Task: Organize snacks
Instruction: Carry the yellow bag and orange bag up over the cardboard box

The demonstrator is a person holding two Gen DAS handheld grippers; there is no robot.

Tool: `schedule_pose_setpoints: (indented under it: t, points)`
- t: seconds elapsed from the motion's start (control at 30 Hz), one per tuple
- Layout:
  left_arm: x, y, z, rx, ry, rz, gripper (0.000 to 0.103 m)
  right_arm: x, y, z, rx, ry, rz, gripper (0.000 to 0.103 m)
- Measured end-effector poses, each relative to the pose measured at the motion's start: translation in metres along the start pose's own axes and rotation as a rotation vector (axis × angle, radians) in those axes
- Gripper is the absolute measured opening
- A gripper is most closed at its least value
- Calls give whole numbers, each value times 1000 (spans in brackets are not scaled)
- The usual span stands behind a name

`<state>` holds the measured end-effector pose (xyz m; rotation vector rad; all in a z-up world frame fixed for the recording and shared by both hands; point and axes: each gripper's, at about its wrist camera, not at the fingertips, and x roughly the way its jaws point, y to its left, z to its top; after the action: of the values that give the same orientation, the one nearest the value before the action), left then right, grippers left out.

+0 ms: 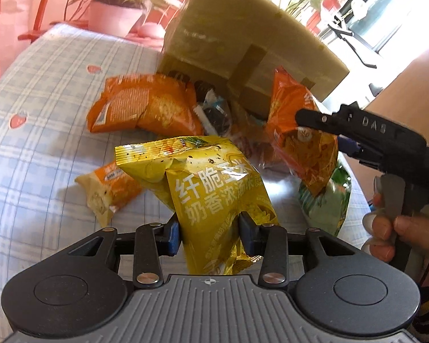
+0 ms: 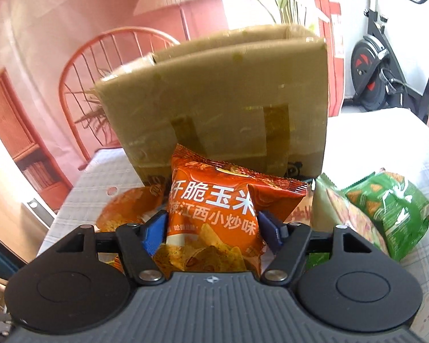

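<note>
Pick-up step: left tongs (image 1: pixel 209 230) clamped on yellow bag (image 1: pixel 214 188), right tongs (image 2: pixel 211 228) gripping orange bag (image 2: pixel 214 223). Next, probably: carry both to cardboard box (image 2: pixel 220 108) at counter's far edge.

"纤脆玉米" and "奶香浓汤味" are printed on the yellow chip bag (image 1: pixel 214 188). "纤脆玉米", "江西小炒味" are read on the orange chip bag (image 2: pixel 214 223). "DAS" is embossed on the right gripper (image 1: pixel 314 120).
</note>
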<state>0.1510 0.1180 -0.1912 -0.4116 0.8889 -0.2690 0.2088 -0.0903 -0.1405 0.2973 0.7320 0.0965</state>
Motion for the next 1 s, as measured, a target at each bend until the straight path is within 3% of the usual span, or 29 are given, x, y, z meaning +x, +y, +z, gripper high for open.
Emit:
schedule_pose_setpoints:
  t: [0.5,0.77,1.0]
  points:
    - [-16,-30,44,90,-123,-33,42,-30,-11,8,-31,-96,29,70]
    - [-15,-32,62,86,-116,-84,42,-47,-12,20,-29,-163,63,70]
    - [-23,-49,75,131,-163,-98,42,-60,-15,32,-36,-208,52,70]
